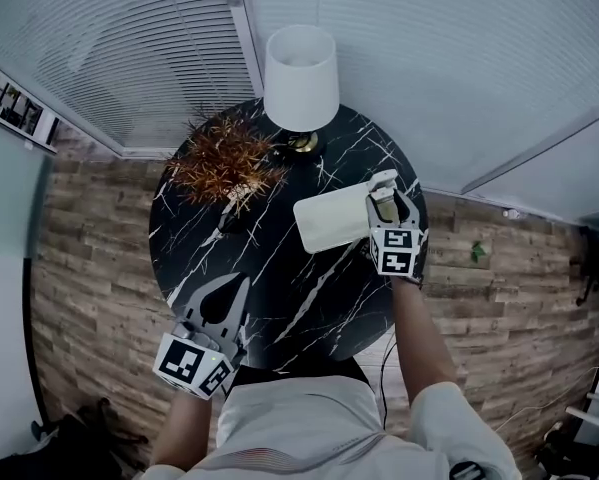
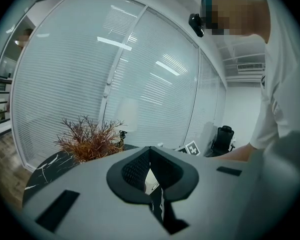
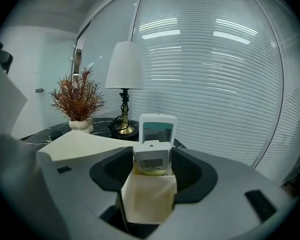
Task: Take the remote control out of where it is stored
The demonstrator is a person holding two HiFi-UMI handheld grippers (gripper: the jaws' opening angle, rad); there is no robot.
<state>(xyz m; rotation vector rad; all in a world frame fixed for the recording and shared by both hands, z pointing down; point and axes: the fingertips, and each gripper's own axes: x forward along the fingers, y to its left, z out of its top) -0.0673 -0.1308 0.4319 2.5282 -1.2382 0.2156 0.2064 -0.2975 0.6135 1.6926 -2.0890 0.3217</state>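
Observation:
Two white remote controls stand upright in a cream pocket [image 3: 148, 196] on the side of a white box [image 1: 329, 221]. The shorter remote [image 3: 151, 159] is in front, the taller remote [image 3: 158, 129] behind it. My right gripper [image 1: 384, 194] is at the box's right end. Its jaws stand wide on either side of the pocket and remotes, and I see no pad pressing on them. My left gripper [image 1: 241, 284] rests low over the front left of the round black marble table [image 1: 279, 313]. Its jaws are together and hold nothing.
A white-shaded lamp [image 1: 301, 78] on a brass base stands at the table's back. A dried reddish plant [image 1: 224, 163] in a small pot sits to its left. Window blinds curve round behind the table. Wooden flooring surrounds it.

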